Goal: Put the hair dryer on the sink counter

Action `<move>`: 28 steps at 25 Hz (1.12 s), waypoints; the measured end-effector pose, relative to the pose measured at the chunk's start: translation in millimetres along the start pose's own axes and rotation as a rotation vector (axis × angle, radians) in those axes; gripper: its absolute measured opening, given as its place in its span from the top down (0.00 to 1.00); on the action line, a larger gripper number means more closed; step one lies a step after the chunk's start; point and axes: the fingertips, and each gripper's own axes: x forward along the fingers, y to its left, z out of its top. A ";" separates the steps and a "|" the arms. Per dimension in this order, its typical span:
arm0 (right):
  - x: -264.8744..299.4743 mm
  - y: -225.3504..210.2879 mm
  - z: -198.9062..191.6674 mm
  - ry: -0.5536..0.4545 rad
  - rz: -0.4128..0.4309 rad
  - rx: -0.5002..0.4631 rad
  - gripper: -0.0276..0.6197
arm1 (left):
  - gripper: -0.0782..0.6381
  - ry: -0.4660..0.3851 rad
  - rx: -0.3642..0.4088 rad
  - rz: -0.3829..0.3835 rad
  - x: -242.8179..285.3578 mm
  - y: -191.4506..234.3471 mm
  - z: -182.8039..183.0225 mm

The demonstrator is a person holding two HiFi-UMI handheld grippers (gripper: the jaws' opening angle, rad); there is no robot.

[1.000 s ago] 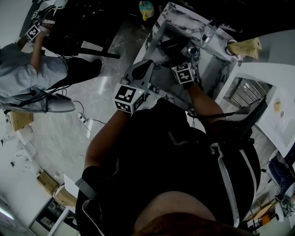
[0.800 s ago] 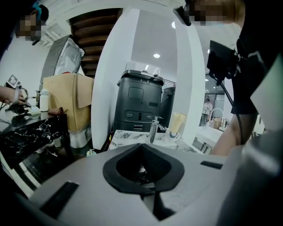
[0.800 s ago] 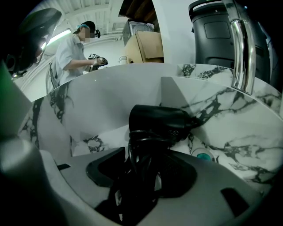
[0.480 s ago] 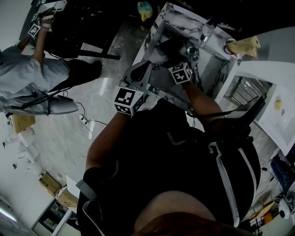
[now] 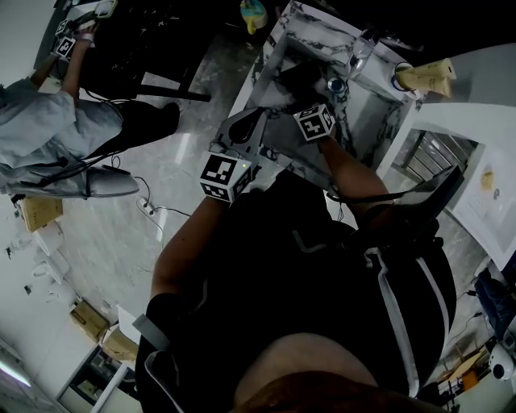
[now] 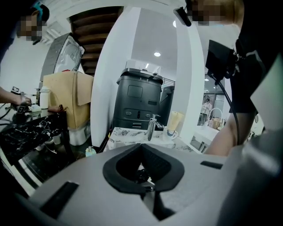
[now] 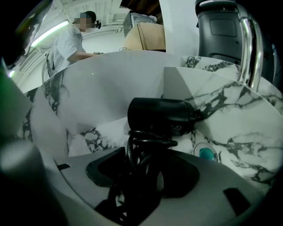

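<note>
The black hair dryer (image 5: 294, 79) hangs over the basin of the white marble sink counter (image 5: 302, 20). My right gripper (image 5: 304, 95) is shut on it, its marker cube just below. In the right gripper view the hair dryer (image 7: 161, 115) fills the middle, its coiled cord looped down between the jaws of my right gripper (image 7: 146, 176), with the marble basin (image 7: 234, 110) behind it. My left gripper (image 5: 246, 123) is held beside the counter's near left edge. In its own view the left gripper (image 6: 142, 167) is shut with nothing in it.
A chrome faucet (image 5: 361, 55) (image 7: 250, 48) stands at the basin's far side, above a teal drain (image 7: 205, 153). A tan object (image 5: 423, 78) stands at the counter's right end. Another person (image 5: 48, 137) works at the left. A small bottle (image 5: 255, 16) stands on the floor beyond the counter.
My right gripper has carried the hair dryer a little farther over the sink. The left gripper has barely moved.
</note>
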 end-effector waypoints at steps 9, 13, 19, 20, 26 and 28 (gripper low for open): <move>-19.2 3.4 -4.9 0.047 0.015 0.017 0.56 | 0.88 -0.018 -0.009 -0.017 -6.5 -1.8 8.7; -38.6 4.5 3.2 0.034 -0.002 -0.005 0.56 | 0.88 -0.046 -0.014 -0.019 -7.7 2.8 18.9; -70.5 1.5 14.6 -0.012 -0.059 -0.012 0.56 | 0.88 -0.059 -0.035 -0.082 -12.0 -3.1 22.9; -76.5 0.2 17.7 -0.026 -0.078 0.005 0.57 | 0.88 -0.061 -0.028 -0.091 -13.5 -3.2 23.5; -121.7 -9.3 45.4 -0.165 -0.232 0.040 0.57 | 0.88 -0.091 -0.015 -0.163 -29.1 -4.1 27.2; -142.9 -11.1 57.7 -0.221 -0.274 0.086 0.57 | 0.88 -0.108 -0.036 -0.189 -39.5 -1.8 29.6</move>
